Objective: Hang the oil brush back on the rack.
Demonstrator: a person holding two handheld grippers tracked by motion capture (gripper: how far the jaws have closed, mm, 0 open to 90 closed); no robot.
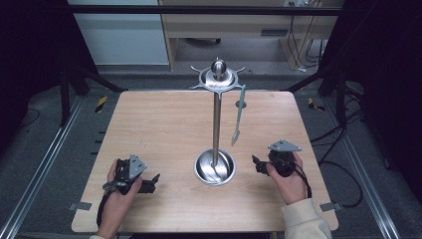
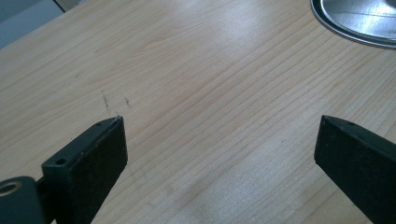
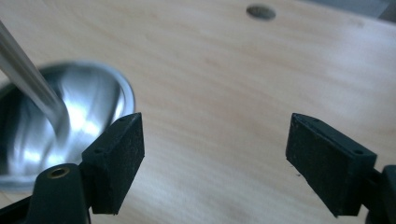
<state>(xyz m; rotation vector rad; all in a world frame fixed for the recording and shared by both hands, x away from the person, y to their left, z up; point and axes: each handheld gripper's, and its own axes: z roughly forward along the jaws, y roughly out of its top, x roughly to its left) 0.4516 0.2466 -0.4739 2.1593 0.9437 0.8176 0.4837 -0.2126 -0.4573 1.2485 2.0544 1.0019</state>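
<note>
I keep both grippers low on the surface (image 1: pixel 149 124), left gripper (image 1: pixel 154 183) and right gripper (image 1: pixel 255 164) flanking the metal stand (image 1: pixel 215 167), jaws released, grasping nothing.

Grey floor (image 1: pixel 45 144), dark surroundings, wooden cabinet (image 1: pixel 224 25) behind the table (image 1: pixel 159 124)

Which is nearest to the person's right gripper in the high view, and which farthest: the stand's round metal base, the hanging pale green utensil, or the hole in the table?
From the right gripper, nearest first:
1. Round metal base, just to its left, at table level.
2. Pale green utensil, hanging from the stand's top ring, up and left of it.
3. Hole in the table, near the far edge behind the utensil.
</note>
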